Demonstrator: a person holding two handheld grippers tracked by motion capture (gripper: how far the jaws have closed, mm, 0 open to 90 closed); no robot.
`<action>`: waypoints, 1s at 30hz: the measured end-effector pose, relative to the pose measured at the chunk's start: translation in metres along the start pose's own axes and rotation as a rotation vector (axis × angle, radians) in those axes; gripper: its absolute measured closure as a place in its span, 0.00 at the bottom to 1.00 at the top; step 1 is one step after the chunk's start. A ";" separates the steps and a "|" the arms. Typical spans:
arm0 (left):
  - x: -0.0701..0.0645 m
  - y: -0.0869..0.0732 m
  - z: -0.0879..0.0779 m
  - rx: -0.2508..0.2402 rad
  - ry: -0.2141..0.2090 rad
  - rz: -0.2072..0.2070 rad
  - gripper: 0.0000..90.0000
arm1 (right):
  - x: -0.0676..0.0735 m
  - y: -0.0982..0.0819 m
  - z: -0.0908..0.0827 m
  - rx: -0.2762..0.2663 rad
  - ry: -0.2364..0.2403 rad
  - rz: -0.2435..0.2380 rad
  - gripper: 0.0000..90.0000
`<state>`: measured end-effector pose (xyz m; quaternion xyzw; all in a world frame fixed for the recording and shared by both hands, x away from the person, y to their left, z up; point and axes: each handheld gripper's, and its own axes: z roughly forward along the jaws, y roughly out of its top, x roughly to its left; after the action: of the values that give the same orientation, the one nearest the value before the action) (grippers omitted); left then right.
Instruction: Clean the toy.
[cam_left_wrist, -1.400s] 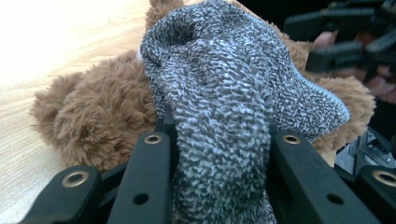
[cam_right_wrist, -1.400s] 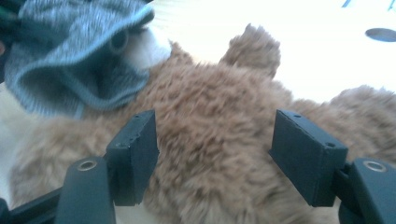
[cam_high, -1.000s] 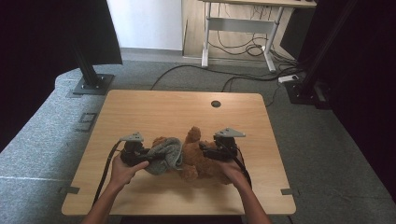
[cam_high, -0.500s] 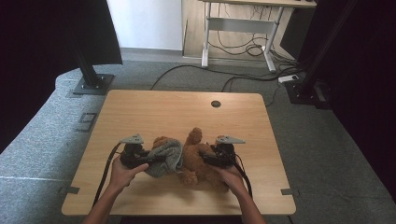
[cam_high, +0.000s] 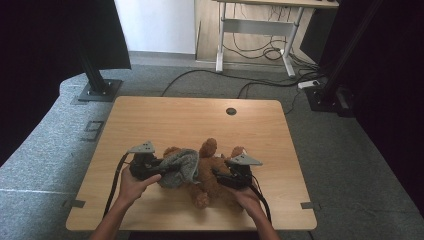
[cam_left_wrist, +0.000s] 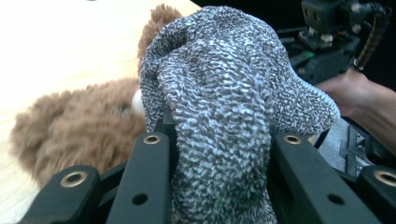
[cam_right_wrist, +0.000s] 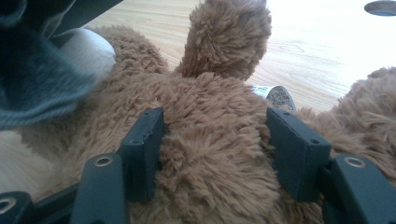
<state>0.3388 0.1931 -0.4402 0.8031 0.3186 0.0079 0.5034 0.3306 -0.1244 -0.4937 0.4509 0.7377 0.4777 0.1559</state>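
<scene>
Teddy bear (cam_high: 210, 172) is lying near the front edge of the wooden table (cam_high: 200, 115), grey knit hat (cam_high: 179, 166) over its head end. Left gripper (cam_high: 162, 167) is clamped tight on the hat. Right gripper (cam_right_wrist: 212, 140) has just been closing its jaws, pads sunk into the bear's furry body.

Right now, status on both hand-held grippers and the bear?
Left hand-held gripper shut on grey knitted garment. Right hand-held gripper closing around brown plush teddy bear, pads pressing its fur. Nothing in the way.
</scene>
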 end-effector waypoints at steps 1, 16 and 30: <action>-0.001 0.001 0.002 0.001 0.001 0.002 0.75 | 0.001 -0.001 -0.001 -0.003 0.000 -0.005 0.44; -0.003 0.002 0.022 0.023 0.029 0.025 0.75 | 0.005 -0.006 -0.002 -0.027 -0.004 -0.026 0.45; 0.017 -0.011 -0.004 -0.003 0.099 -0.013 0.75 | 0.004 -0.008 -0.004 -0.038 0.010 -0.020 0.45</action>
<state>0.3458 0.2087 -0.4522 0.7990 0.3483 0.0447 0.4881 0.3215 -0.1245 -0.4981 0.4382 0.7337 0.4922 0.1654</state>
